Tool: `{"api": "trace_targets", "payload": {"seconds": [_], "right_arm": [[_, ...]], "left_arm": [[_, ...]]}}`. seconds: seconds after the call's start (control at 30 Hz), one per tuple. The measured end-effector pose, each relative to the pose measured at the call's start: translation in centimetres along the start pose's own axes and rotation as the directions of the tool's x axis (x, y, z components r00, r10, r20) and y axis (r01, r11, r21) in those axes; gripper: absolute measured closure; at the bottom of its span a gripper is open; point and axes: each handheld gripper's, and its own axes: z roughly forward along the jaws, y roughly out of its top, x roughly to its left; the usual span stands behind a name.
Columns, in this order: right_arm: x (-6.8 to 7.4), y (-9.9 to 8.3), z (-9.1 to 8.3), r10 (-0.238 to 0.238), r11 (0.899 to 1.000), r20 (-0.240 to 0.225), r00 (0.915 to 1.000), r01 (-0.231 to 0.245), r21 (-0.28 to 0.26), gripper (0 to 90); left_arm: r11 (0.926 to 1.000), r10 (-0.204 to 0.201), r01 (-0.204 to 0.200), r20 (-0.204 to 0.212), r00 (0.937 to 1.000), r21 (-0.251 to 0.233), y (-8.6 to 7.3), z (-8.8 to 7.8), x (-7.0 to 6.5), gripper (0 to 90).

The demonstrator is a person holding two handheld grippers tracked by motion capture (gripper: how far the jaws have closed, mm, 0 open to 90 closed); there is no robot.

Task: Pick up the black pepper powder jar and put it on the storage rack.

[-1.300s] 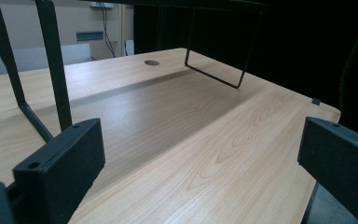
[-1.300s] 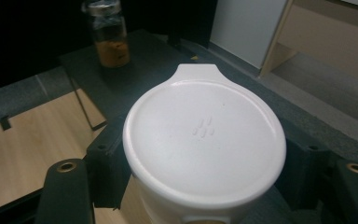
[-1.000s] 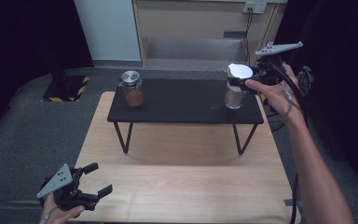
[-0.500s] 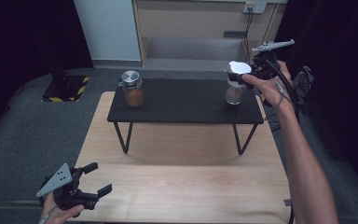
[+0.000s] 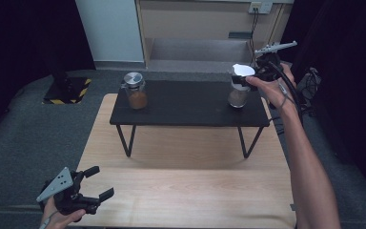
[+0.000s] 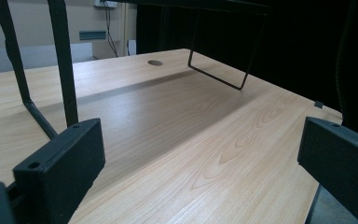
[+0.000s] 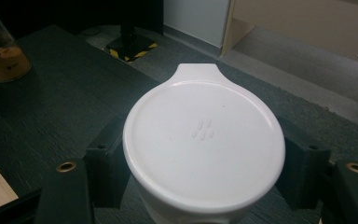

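High view puts the left gripper (image 5: pixel 94 183) nearest, at the bottom left corner of the wooden table (image 5: pixel 181 191), its two fingers spread apart with nothing between them. Left gripper view bears that out: the fingers (image 6: pixel 60 161) stand wide at either edge above bare wood, with the thin black legs of the stand (image 6: pixel 65 65) rising beyond.

Farther off, a low black stand (image 5: pixel 190 107) sits across the table's far half. At its left end is a jar (image 5: pixel 135 90) of orange-brown powder with a metal lid. At its right end stands the white-lidded jar (image 5: pixel 238 88), and the right gripper (image 5: pixel 248 78) reaches it from the right. Right gripper view looks down on the round white lid (image 7: pixel 204 135), which lies squarely between the two fingers (image 7: pixel 105 161), one pressed against each side, clamped on the jar just below the lid's rim.
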Motion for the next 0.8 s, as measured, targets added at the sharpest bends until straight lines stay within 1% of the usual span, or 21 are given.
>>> {"api": "trace_targets", "payload": {"seconds": [0.13, 0.17, 0.27, 0.4, 0.63, 0.67, 0.7, 0.73, 0.8], "right_arm": [[0.0, -0.2, 0.3, 0.005, 1.000, -0.003, 1.0000, -0.005, 0.002, 31.0], [-0.1, -0.5, 0.3, 0.013, 1.000, -0.004, 0.9999, -0.013, -0.011, 31.0], [-0.2, -0.8, 0.2, 0.020, 1.000, -0.007, 0.9998, -0.021, -0.019, 31.0], [-0.2, -0.8, 0.1, 0.006, 1.000, -0.010, 0.9999, -0.006, -0.014, 30.9], [0.0, -0.9, 0.1, 0.006, 1.000, -0.005, 1.0000, -0.006, -0.014, 30.5], [-0.1, -0.9, 0.1, 0.007, 1.000, -0.008, 0.9999, -0.007, -0.018, 26.7], [-0.2, -1.2, 0.1, 0.024, 0.999, -0.014, 0.9996, -0.025, -0.032, 19.1], [-0.1, -1.3, 0.1, 0.034, 0.999, -0.008, 0.9994, -0.034, -0.039, 16.6], [0.4, -1.6, -0.3, 0.037, 0.997, 0.017, 0.9992, -0.035, -0.074, 12.2]], "left_arm": [[1.0000, 0.001, -0.001, 0.002, 1.0000, -0.001, 0.0, 0.0, 0.0, 0.0], [1.0000, 0.000, 0.000, 0.002, 1.0000, -0.001, 0.0, 0.0, 0.0, 0.0], [1.0000, 0.000, 0.000, 0.002, 1.0000, -0.001, 0.0, 0.0, 0.0, 0.0], [1.0000, 0.003, -0.003, 0.004, 1.0000, 0.004, 0.1, 0.1, 0.0, 0.0], [1.0000, 0.003, -0.003, 0.005, 1.0000, 0.000, 0.0, 0.0, 0.0, 0.0], [1.0000, 0.002, -0.002, 0.005, 1.0000, -0.002, 0.0, 0.0, 0.0, 0.0], [1.0000, 0.001, -0.001, 0.005, 1.0000, -0.004, 0.0, 0.0, 0.0, 0.0], [1.0000, 0.000, 0.000, 0.007, 1.0000, -0.005, 0.0, 0.0, 0.0, 0.0], [1.0000, 0.000, 0.000, 0.008, 1.0000, -0.004, 0.0, 0.0, 0.0, 0.0]]}}
